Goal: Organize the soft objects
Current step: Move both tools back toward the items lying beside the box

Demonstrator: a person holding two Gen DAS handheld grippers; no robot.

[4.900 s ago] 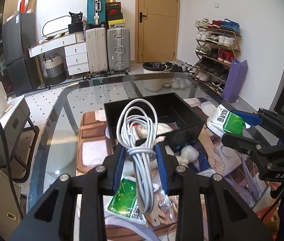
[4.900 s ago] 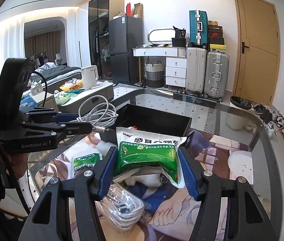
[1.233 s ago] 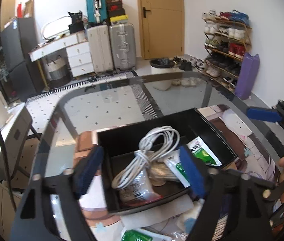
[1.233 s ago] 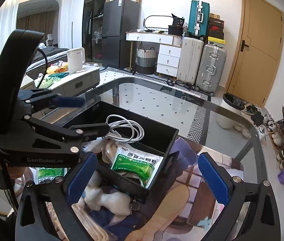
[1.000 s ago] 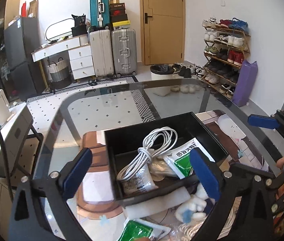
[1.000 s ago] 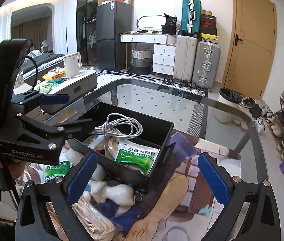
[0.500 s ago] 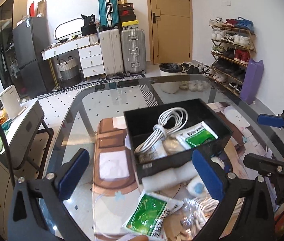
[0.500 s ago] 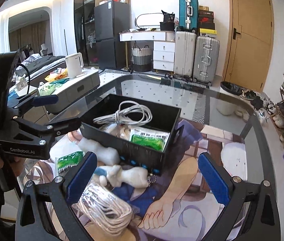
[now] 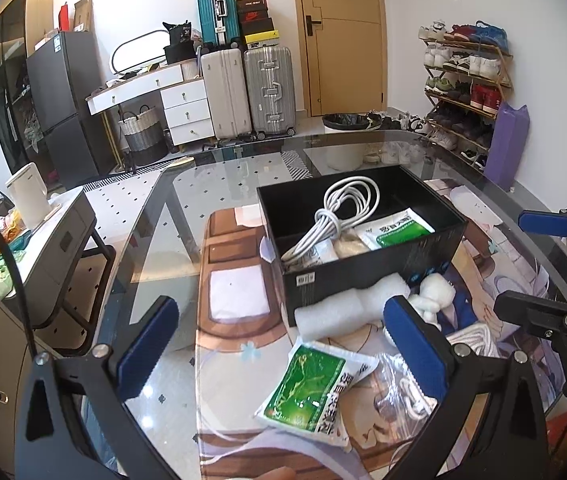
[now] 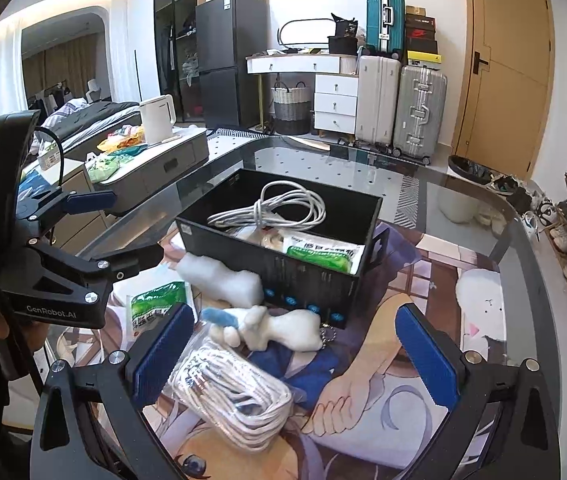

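Hovering over the glass counter (image 9: pixel 155 216), both sets of jaws spread wide and gripping nothing: left gripper (image 9: pixel 279 352) low in its frame, right gripper (image 10: pixel 291 356) likewise. Sitting mid-frame, black box (image 10: pixel 315 276) holding white cable coil (image 10: pixel 279 204) and green packet (image 10: pixel 323 254). Lying just in front of the box: foam roll (image 9: pixel 347 312), plush toy (image 10: pixel 271 328), bagged rope (image 10: pixel 231 396), second green packet (image 9: pixel 311 388).

Home: suitcases (image 9: pixel 267 88), shoe rack (image 9: pixel 463 92) (fridge (image 10: pixel 229 56) too).
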